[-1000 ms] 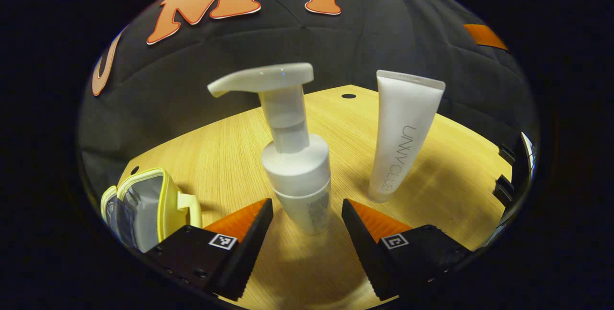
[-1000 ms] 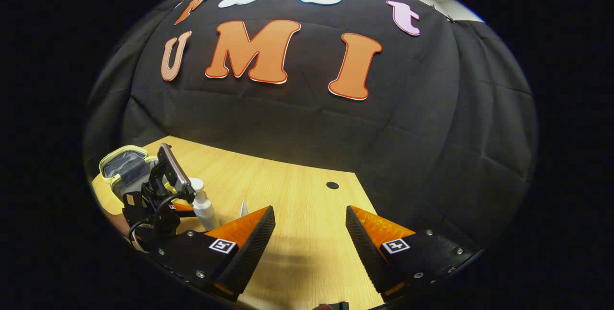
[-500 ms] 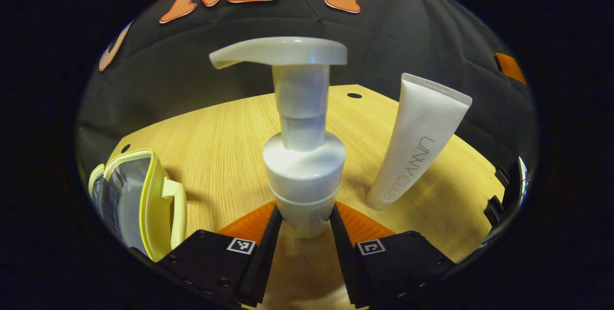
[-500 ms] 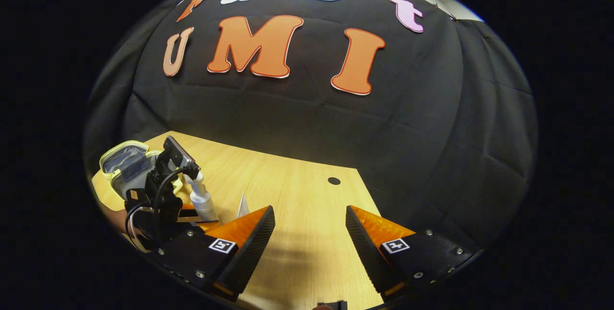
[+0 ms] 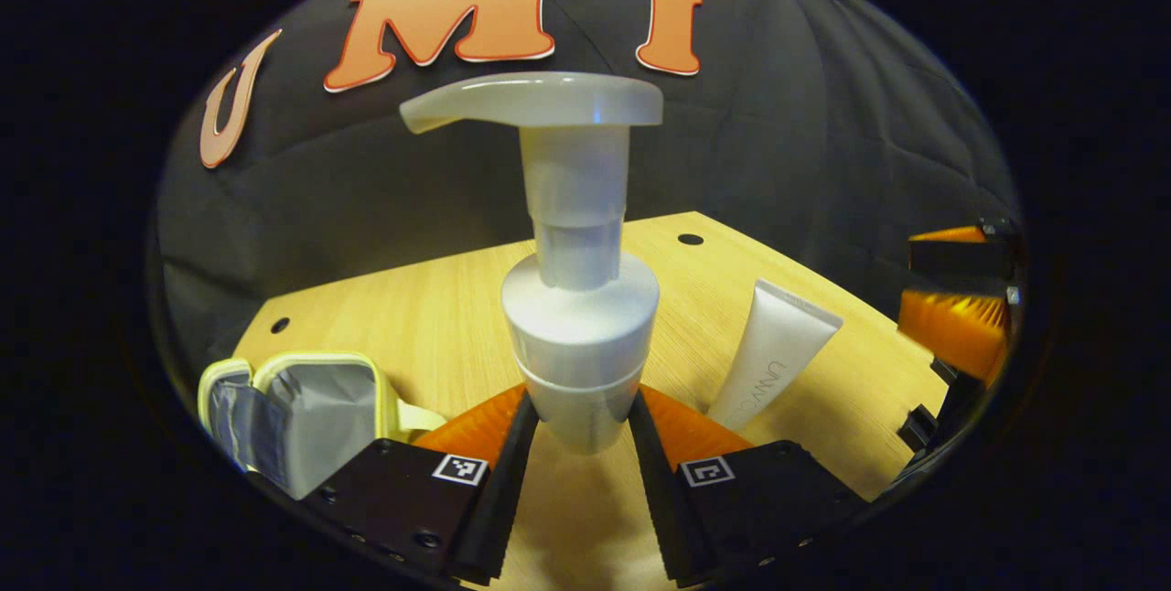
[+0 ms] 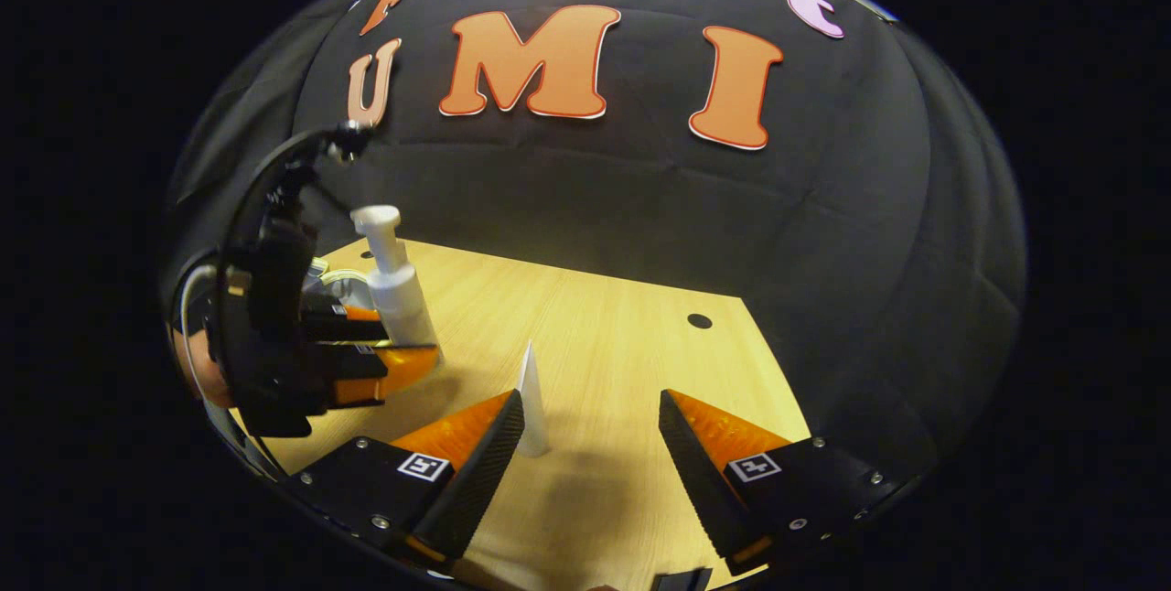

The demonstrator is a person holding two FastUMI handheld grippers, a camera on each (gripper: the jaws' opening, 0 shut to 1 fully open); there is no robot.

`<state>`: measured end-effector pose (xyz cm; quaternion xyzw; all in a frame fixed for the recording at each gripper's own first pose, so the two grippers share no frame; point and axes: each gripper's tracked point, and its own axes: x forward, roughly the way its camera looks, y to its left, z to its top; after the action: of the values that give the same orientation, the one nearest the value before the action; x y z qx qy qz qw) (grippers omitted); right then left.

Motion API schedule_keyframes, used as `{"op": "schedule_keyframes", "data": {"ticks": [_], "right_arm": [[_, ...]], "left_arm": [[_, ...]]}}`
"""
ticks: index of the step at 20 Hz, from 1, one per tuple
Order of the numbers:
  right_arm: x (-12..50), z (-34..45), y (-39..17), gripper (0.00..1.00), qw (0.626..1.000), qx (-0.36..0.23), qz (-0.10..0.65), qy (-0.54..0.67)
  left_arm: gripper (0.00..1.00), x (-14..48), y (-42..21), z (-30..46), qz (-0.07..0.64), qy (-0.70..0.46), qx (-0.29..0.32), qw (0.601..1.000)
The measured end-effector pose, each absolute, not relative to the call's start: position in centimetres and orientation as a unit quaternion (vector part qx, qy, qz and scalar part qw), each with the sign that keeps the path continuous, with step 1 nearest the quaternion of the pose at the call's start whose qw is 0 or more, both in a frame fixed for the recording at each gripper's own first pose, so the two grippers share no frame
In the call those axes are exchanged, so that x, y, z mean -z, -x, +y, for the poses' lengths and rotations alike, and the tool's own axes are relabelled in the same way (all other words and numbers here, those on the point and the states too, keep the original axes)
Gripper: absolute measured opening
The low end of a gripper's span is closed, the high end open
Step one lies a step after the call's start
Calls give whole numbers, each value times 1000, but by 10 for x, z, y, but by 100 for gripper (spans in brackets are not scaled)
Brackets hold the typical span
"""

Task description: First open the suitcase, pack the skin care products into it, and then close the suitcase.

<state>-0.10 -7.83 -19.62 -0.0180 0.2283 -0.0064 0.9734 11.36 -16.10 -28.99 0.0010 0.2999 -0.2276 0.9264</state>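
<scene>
The pump bottle [image 5: 579, 335] stood upright, long axis vertical, spout toward nine o'clock, pinched at its base by the left tongs [image 5: 574, 431]. The tube [image 5: 773, 364] stood at three o'clock, the open suitcase [image 5: 302, 413] at eight. The right tongs [image 6: 590, 445] gaped, gripping nothing, above the table [image 6: 604, 335].

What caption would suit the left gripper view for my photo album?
Left gripper clamps a white pump bottle above the wooden table, open yellow case and standing tube nearby.
</scene>
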Motion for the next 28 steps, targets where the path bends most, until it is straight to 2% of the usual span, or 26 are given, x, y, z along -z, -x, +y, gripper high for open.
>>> {"op": "schedule_keyframes", "data": {"ticks": [6,8,19,22,24,28], "right_arm": [[241,-59,-6,95,964,-44,261,13],[259,-51,-7,95,959,-61,274,19],[321,-19,-37,95,943,-124,307,31],[328,-13,-43,92,941,-131,312,20],[332,-11,-46,87,940,-134,313,21],[347,-12,-50,69,937,-133,322,29]], "left_arm": [[64,237,-113,-110,286,30,172,942],[62,221,-110,-92,283,46,151,946],[63,160,-76,-11,263,11,47,963],[60,154,-67,5,266,19,19,964],[63,152,-60,14,269,20,2,963],[62,147,-43,31,277,15,-31,960]]}}
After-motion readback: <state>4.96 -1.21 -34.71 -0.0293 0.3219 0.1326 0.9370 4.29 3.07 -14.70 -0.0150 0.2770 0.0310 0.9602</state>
